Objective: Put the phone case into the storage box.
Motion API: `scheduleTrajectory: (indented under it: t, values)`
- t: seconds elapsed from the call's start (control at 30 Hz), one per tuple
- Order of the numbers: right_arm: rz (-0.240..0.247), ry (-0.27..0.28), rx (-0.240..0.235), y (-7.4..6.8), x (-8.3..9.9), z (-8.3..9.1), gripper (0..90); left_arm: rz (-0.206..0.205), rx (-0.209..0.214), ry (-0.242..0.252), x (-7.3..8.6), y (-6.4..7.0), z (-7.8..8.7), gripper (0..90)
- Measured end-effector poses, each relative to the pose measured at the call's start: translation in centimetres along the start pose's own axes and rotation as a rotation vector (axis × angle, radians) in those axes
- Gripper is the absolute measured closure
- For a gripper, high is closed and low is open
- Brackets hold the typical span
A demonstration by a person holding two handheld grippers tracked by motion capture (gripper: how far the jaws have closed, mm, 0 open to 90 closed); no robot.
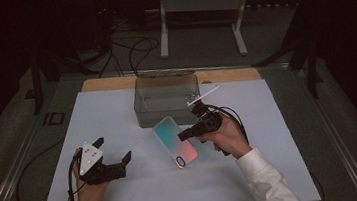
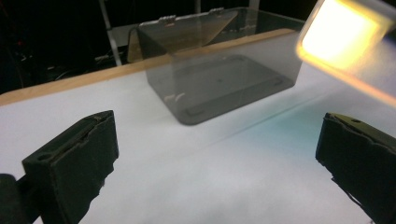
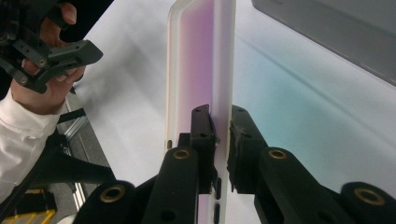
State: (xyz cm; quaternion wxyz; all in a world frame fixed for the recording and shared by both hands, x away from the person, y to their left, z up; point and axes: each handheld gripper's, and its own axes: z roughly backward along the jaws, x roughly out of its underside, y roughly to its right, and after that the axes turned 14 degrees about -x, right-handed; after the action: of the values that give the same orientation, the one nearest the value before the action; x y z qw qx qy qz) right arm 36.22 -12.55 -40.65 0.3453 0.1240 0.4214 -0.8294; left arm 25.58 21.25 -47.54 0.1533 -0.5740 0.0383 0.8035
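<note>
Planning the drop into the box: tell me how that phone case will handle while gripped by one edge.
The phone case is thin and translucent, so probably light. Pinched at one side wall by the right gripper, it holds straight, so fairly stiff, though the wall may flex. Its smooth surface could slip or pivot between the jaws.

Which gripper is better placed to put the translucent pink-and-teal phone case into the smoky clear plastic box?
Right. The right gripper is shut on the translucent pink-and-teal phone case, beside the smoky clear plastic box. The left gripper is open, farther from the box, holding nothing.
</note>
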Motion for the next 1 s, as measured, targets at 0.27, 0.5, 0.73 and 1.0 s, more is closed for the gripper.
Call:
scheduleTrajectory:
  t: [0.27, 0.5, 0.73, 1.0]
  values:
    - [-0.013, 0.014, 0.013, 0.0, -0.2, 0.3, 82.6, 0.032, -0.003, 0.022, 1.3, -0.7, 1.0, 0.2]
    - [-0.022, 0.023, 0.041, -0.2, -0.6, 0.4, 82.6, 0.041, -0.027, 0.030, 2.0, -1.1, 1.7, 0.2]
    - [-0.024, 0.025, 0.060, -0.4, -1.2, 0.4, 82.6, 0.066, -0.048, 0.036, 2.3, -1.5, 2.1, 0.2]
    - [-0.036, 0.025, 0.085, -0.6, -2.1, 0.5, 82.5, 0.062, -0.104, 0.041, 2.5, -1.7, 2.0, 0.2]
